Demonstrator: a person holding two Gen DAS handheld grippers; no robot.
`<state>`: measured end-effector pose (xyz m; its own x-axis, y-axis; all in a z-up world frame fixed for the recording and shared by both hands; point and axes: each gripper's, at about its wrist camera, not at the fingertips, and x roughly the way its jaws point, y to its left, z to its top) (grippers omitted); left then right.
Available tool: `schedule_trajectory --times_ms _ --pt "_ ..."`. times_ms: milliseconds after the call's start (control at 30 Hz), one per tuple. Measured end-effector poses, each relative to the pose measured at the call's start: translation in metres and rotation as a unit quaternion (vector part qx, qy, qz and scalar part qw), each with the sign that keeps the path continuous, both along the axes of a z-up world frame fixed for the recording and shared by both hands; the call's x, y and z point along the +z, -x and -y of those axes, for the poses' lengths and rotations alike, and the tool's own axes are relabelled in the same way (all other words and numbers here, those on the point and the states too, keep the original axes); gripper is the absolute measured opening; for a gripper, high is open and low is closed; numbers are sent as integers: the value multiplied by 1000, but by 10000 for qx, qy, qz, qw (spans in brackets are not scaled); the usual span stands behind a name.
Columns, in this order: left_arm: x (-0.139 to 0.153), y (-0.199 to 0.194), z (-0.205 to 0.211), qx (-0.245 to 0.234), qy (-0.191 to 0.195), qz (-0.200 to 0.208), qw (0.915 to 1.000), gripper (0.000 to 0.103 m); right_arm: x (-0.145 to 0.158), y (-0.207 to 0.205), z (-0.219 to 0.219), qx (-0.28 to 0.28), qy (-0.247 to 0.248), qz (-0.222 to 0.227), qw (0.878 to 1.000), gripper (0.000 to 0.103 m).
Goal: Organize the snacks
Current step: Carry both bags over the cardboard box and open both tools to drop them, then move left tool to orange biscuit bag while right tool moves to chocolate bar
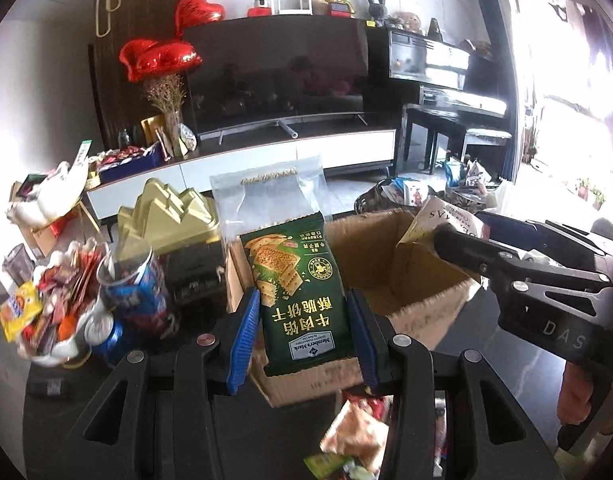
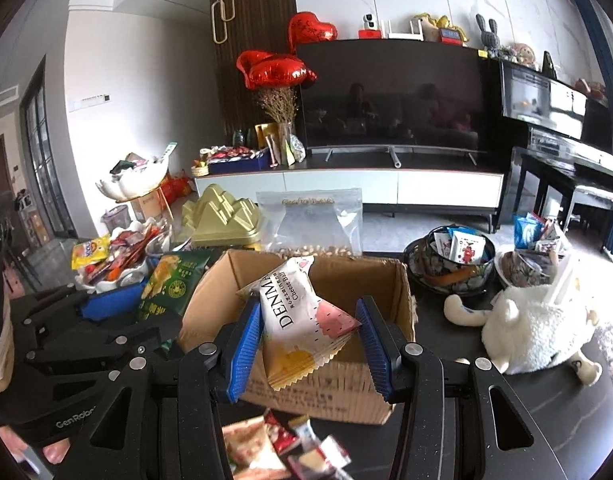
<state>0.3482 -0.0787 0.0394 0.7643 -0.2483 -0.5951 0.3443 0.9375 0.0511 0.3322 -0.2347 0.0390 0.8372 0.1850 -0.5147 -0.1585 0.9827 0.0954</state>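
Right wrist view had the right claw point(image 2: 306, 344) clenched on a white and pink cheese ball packet point(image 2: 302, 320), blue pads pressed to its two sides, the packet's long axis running straight out from the claw and tilted up toward the far wall. Directly beyond and beneath it stood the open cardboard box point(image 2: 386, 280) on the dark table point(image 2: 446, 308), its near wall just below the packet's lower end, so the packet hung over the box mouth, not yet inside. Off to the left, the left claw point(image 1: 304, 332) gripped a green cracker packet point(image 1: 296, 292) the same way, upright, long axis away from the claw, over the box's left near corner. From the left wrist view the box's hollow point(image 1: 390, 264) lay to the right of the green packet, while the right claw's fingers already reached over the far right rim. By my reckoning the right claw was the nearer to a clean drop; the left needed to shift rightward first. More loose snacks point(image 2: 282, 448) lay on the table before the box, a clear bag point(image 2: 310, 220) stood behind it, and a plush toy point(image 2: 534, 324) sat well to the right.
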Motion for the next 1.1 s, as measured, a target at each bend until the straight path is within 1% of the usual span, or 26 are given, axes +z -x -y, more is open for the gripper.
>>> schedule_trajectory --times_ms 233,333,367,400,433,467,600,700,867,900,1100 --pt "-4 -43 4 -18 -15 -156 9999 44 -3 -36 -2 -16 103 -95 9999 49" --pt "-8 -56 7 11 -60 -212 9998 45 -8 -48 -3 -16 149 -141 9998 50" --pt "-9 -61 8 43 -81 -238 9997 51 -9 -51 -2 -30 152 -153 9998 52" --pt "-10 -63 8 96 -91 -246 9996 60 -10 -54 -1 -60 170 -181 9997 56" --pt "-10 -63 7 119 -66 -235 9996 60 -12 -56 0 -143 192 -197 9995 65" --pt "-10 -61 5 151 -43 -232 9996 60 -13 -56 1 -229 202 -192 9993 70" --pt "-9 -49 0 217 10 -251 9994 61 -15 -48 2 -308 310 -187 9989 70" --pt "-7 -37 -3 214 69 -252 9994 64 -14 -36 3 -291 263 -182 9991 70" --pt "0 -7 -7 222 125 -102 9996 66 -7 -8 2 -329 264 -69 9991 70" --pt "1 1 -9 208 163 -71 9996 68 -6 -2 1 -315 247 -61 9992 70" --pt "6 34 -14 165 218 37 9996 69 -4 30 -1 -244 81 -54 9997 70"
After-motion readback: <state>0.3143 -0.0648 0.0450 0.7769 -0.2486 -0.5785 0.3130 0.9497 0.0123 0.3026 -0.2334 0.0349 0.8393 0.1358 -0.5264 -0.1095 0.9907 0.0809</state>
